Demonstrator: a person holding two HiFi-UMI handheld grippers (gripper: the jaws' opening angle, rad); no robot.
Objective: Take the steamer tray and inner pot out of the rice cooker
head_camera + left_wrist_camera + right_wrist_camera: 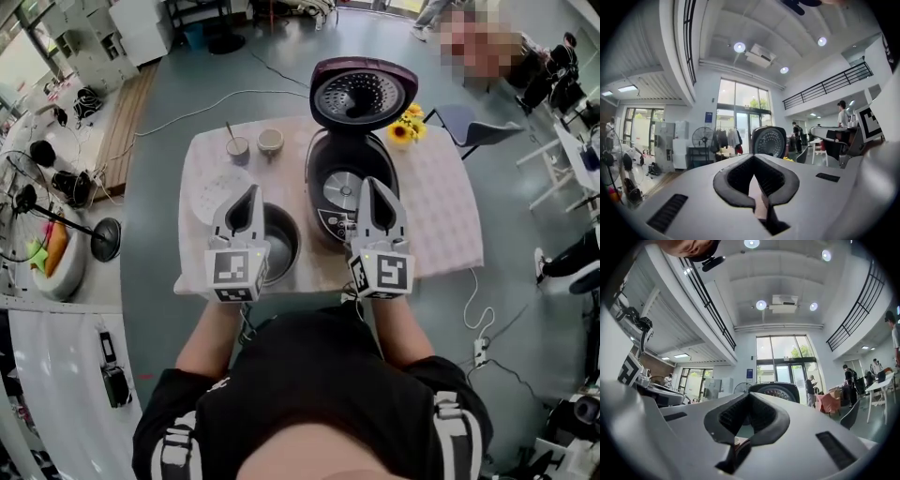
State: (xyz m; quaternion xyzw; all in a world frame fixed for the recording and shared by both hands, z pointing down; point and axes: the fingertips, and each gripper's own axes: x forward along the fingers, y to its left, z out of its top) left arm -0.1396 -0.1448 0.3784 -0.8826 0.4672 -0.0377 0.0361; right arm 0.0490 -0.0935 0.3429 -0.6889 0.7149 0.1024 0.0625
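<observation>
The dark rice cooker point(317, 165) stands open on the cloth-covered table point(441, 202), its lid point(363, 92) raised. Its cavity shows a bare heating plate. The metal inner pot point(283, 246) sits on the table left of the cooker, partly hidden by my left gripper point(249, 193). A pale round steamer tray point(219, 190) lies further left. My right gripper point(373, 184) hangs over the cooker's front. Both grippers are held high and point level, shut with nothing between the jaws. The lid point(768, 140) shows beyond the left gripper point(753, 158) and also, as the lid point(776, 391), beyond the right gripper point(749, 396).
Two small cups point(238, 147) point(270, 141) stand at the table's far left side, yellow flowers point(406, 125) right of the lid. A chair point(473, 127) stands beyond the table, cables point(202, 103) run over the floor, and a floor fan point(94, 234) stands at the left.
</observation>
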